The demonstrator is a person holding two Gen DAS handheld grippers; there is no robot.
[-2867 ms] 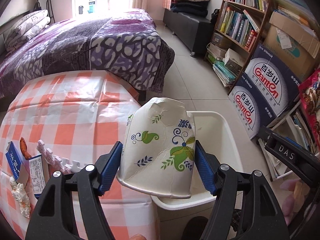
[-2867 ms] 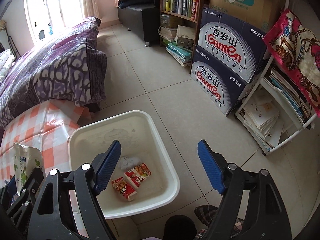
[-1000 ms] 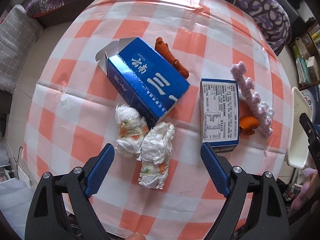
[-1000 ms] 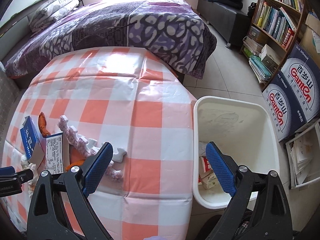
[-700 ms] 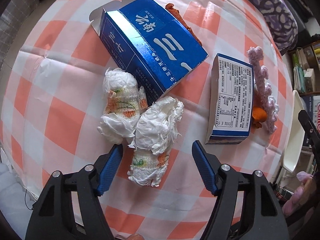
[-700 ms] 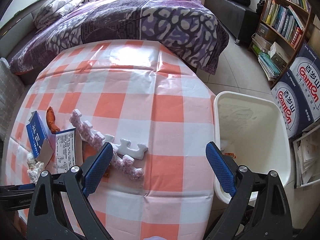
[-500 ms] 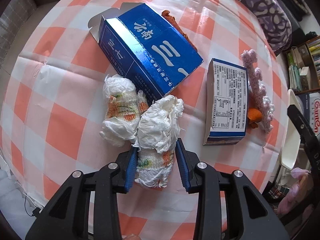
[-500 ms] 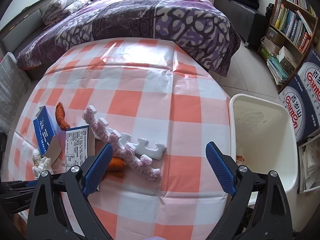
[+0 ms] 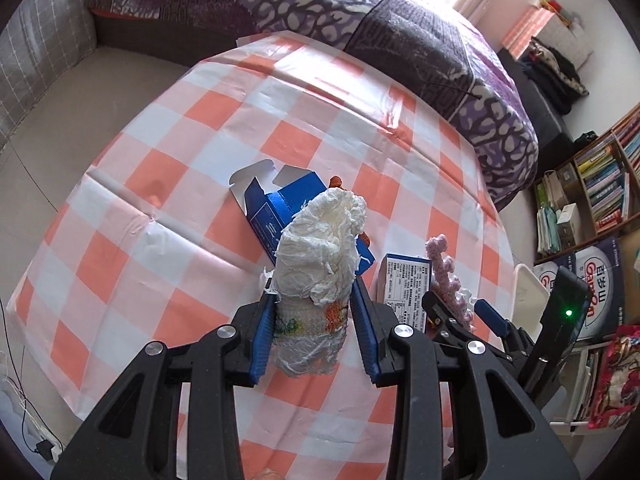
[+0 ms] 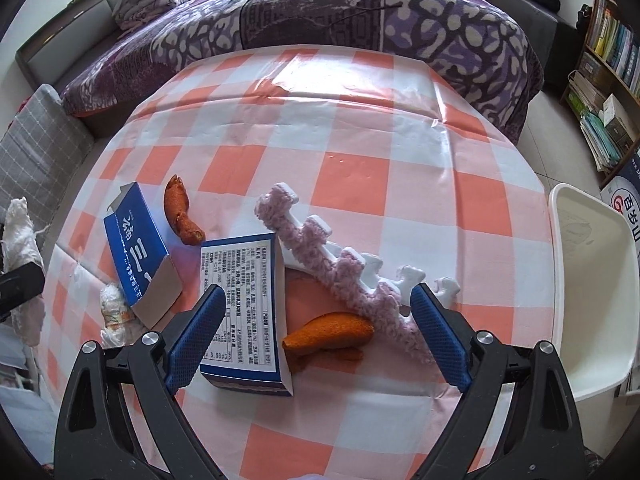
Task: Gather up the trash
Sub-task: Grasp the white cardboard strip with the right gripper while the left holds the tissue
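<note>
Left gripper (image 9: 314,330) clamps the tissue wad (image 9: 318,264) mid-body, lifted for binning. Right gripper (image 10: 316,334) wide open, empty, over orange peel (image 10: 328,336); bin (image 10: 592,380) at 3 o'clock.

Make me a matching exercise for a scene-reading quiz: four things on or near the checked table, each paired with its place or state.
1. crumpled tissue wad
2. orange peel
3. white bin
4. open blue carton

a. beside the table's edge
b. clamped in the left gripper
c. lying on the cloth, end flap open
d. between the right gripper's open fingers

Pairs: 1-b, 2-d, 3-a, 4-c
</note>
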